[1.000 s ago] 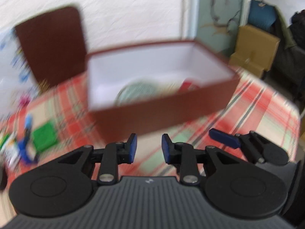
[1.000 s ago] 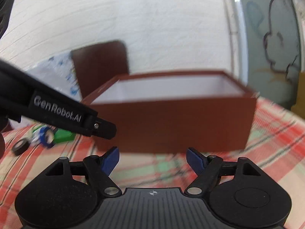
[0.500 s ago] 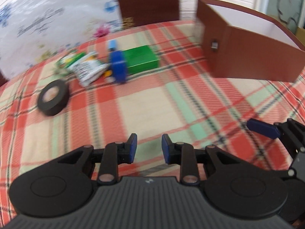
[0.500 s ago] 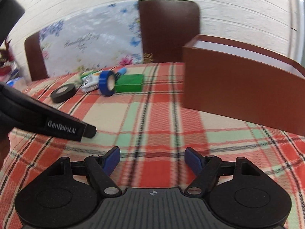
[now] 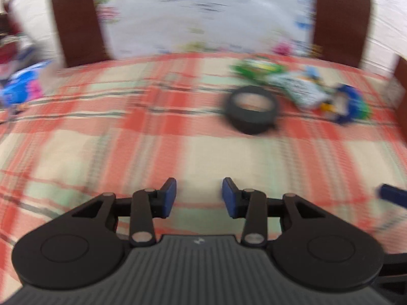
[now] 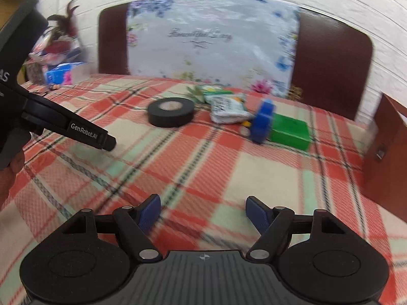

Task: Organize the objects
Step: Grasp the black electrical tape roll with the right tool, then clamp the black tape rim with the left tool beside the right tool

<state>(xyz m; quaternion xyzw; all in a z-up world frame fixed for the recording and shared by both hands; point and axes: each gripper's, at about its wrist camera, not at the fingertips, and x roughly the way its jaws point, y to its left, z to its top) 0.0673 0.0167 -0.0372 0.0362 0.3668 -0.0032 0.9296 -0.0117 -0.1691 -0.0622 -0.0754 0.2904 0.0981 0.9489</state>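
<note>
A black tape roll [image 5: 250, 106] [image 6: 171, 111] lies flat on the plaid tablecloth. Behind and right of it lie a white-green packet [image 6: 226, 105] [image 5: 300, 89], a blue tape roll [image 6: 263, 122] [image 5: 348, 103] standing on edge and a green box [image 6: 290, 132]. The brown box [image 6: 386, 157] stands at the right edge. My left gripper [image 5: 199, 197] is open and empty, well short of the black roll; it also shows in the right wrist view [image 6: 109, 143]. My right gripper [image 6: 203, 212] is open wide and empty above the cloth.
Two brown chair backs [image 6: 333, 66] [image 6: 112, 45] and a flowered plastic sheet [image 6: 211, 43] stand behind the table. Blue and pink packets and clutter [image 6: 61, 73] sit at the far left corner. The plaid cloth [image 6: 203, 167] between the grippers and the objects is bare.
Both views have swung left, away from the brown box toward the loose items. The black roll now lies ahead of the left gripper. The left jaws have opened wider.
</note>
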